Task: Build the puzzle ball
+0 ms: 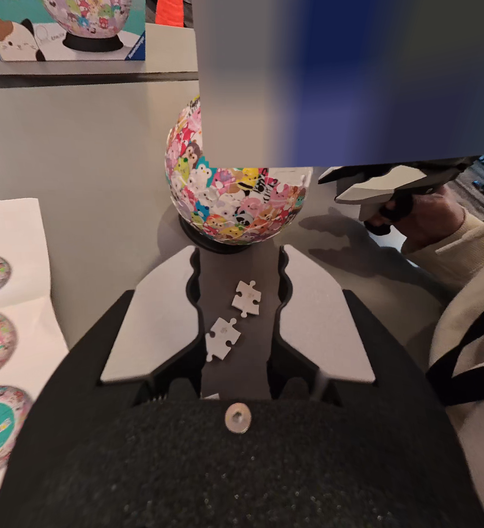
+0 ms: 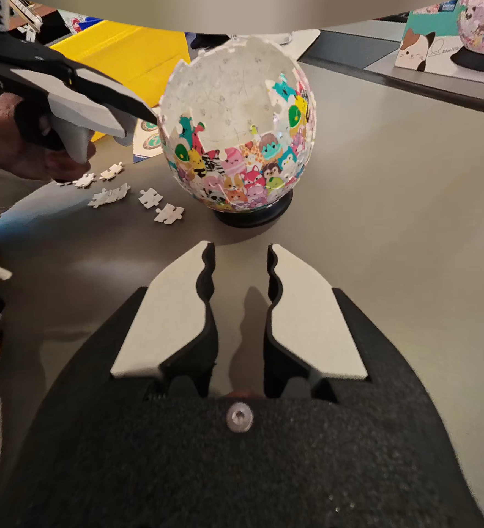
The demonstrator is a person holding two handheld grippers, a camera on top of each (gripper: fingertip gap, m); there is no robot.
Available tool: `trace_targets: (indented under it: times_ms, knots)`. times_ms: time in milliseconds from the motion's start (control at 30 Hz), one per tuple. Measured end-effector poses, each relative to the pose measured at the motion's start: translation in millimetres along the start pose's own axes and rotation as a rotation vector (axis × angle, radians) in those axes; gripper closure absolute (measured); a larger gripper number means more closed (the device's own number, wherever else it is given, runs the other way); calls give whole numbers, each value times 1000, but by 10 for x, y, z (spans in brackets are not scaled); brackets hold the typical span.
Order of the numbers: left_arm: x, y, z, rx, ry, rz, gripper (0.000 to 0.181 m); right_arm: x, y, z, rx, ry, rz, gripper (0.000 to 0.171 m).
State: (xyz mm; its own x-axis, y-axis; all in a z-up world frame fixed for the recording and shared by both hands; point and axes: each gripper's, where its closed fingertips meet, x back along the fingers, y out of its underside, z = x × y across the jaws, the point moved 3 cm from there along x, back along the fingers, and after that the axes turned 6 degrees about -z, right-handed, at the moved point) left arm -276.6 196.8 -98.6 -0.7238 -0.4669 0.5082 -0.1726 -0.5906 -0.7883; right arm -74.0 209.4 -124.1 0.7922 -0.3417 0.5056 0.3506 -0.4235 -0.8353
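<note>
- Ball (image 2: pixel 236 137) sits on dark stand (image 2: pixel 253 215), mid-table, part built; big gap near its top.
- L gripper (image 1: pixel 238 251) released, empty; two loose pieces (image 1: pixel 246 298) lie face-down right between its fingers, strung near-to-far.
- R gripper (image 2: pixel 240 248) also released, empty, facing ball; L is nearer the pieces.
- Ball's top blurred out in L view; can't tell which piece fits.

I see the puzzle ball (image 2: pixel 236 148) standing upright on its black round stand (image 2: pixel 253 214). Its lower half is closed and covered with colourful cartoon animals; the upper part is open, so the white inner side shows. Loose pieces (image 2: pixel 160 204) lie white side up on the grey table (image 2: pixel 392 200), just beside the ball.
</note>
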Motion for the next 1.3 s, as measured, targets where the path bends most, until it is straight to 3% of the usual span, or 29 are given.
trace_targets:
  times_ms: [333, 500, 700, 800, 867, 1300]
  knots:
    - [180, 77, 200, -26, -66, -38, 131, -14, -23, -134, 14, -45, -2, 136]
    - [352, 365, 296, -45, -177, -77, 130, 67, 42, -352, 19, -39, 6, 138]
    - [491, 767, 443, -1, -161, -35, 134, 197, 214, -653, -20, -24, 3, 139]
    - [632, 771, 482, 18, -171, -72, 132, 238, 308, -734, 6, -1, -27, 139]
    - [742, 761, 447, -14, -211, 4, 133, 260, 315, -765, 17, 11, -22, 139]
    - [1246, 891, -64, -59, -466, -32, 134, 376, 480, -833, 86, 92, -73, 141]
